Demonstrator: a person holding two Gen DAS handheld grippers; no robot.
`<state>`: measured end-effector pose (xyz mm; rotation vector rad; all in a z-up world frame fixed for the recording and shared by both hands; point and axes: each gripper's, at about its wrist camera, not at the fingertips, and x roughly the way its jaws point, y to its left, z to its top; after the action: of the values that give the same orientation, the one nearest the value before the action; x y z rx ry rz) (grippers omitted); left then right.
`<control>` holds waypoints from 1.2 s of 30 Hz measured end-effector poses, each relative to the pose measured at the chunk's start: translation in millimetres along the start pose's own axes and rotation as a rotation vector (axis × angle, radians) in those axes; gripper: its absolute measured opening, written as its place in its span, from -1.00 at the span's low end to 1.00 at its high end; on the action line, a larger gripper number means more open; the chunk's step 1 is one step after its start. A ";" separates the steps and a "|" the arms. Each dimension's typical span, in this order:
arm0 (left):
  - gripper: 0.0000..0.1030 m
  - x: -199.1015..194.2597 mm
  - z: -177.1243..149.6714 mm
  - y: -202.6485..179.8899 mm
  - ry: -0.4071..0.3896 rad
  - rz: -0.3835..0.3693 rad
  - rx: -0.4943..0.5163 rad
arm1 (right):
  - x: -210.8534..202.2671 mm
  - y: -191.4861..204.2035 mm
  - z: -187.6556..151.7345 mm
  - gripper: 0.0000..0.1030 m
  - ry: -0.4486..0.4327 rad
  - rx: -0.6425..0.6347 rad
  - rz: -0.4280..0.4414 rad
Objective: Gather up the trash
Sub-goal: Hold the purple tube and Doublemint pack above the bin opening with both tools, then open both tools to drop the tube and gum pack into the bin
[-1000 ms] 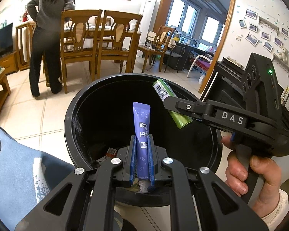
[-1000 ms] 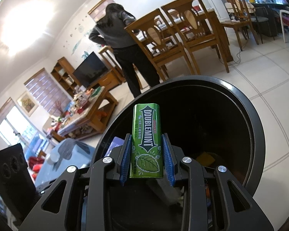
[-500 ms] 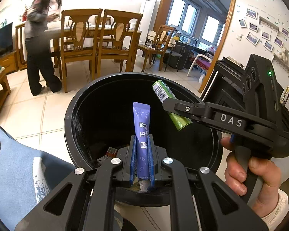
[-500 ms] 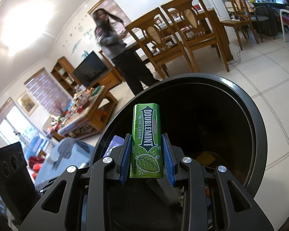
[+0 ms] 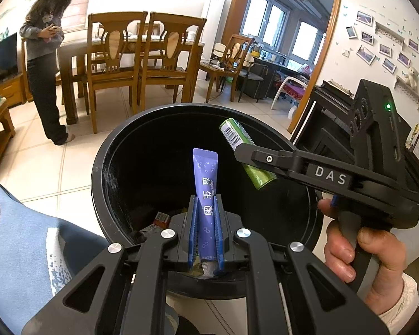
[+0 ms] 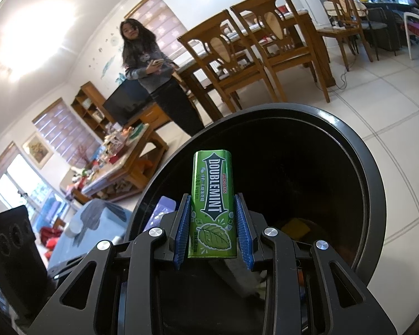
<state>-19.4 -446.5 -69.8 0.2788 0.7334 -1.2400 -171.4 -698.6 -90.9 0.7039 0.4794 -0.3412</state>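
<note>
A round black trash bin (image 5: 106, 167) (image 6: 371, 184) stands on the tiled floor, with bits of trash at its bottom. My left gripper (image 5: 206, 223) is shut on a purple sachet (image 5: 206, 178), held upright over the bin's near rim. My right gripper (image 6: 212, 223) is shut on a green Doublemint gum pack (image 6: 212, 203), also over the bin's opening. From the left wrist view the right gripper (image 5: 245, 150) comes in from the right with the green pack (image 5: 237, 136) slanting above the bin. A corner of the purple sachet (image 6: 160, 212) shows left of the right fingers.
A person (image 5: 46, 55) (image 6: 156, 83) stands by a wooden dining table with chairs (image 5: 142, 55) beyond the bin. A low coffee table (image 6: 120, 162) crowded with items lies at the left. A blue cushion (image 5: 16, 237) sits beside the bin. A piano (image 5: 329, 128) stands at the right.
Both grippers and their loads have stayed still over the bin. The person by the dining table has turned round from the table to face this way.
</note>
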 end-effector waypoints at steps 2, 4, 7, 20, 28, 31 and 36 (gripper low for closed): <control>-0.76 0.8 -0.6 -1.2 0.002 0.001 0.002 | 0.7 -0.1 -2.0 -0.39 0.001 0.003 -0.002; -0.76 1.5 -0.9 -1.5 0.002 0.001 0.003 | 1.8 0.2 -4.4 -0.39 0.003 0.004 -0.003; -0.76 1.6 -1.3 -1.5 0.003 0.001 0.003 | 2.0 -0.8 -6.0 -0.39 0.003 0.001 -0.006; -0.75 1.9 -0.4 -3.0 0.003 0.001 0.003 | 2.3 0.0 -8.3 -0.39 0.005 0.001 -0.005; -0.73 2.4 -2.6 -3.5 0.009 0.003 0.006 | 3.7 1.2 -10.6 -0.39 0.009 -0.006 -0.009; -0.72 5.0 -5.4 -4.6 0.018 0.009 0.017 | 3.9 1.3 -11.4 -0.39 0.008 -0.006 -0.010; -0.71 8.3 -8.4 -7.6 0.042 0.030 0.036 | 4.0 1.6 -11.0 -0.37 0.009 -0.005 -0.003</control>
<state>-28.3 -450.4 -79.9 0.3452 0.7415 -1.2231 -170.7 -690.4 -99.5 0.7005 0.4893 -0.3401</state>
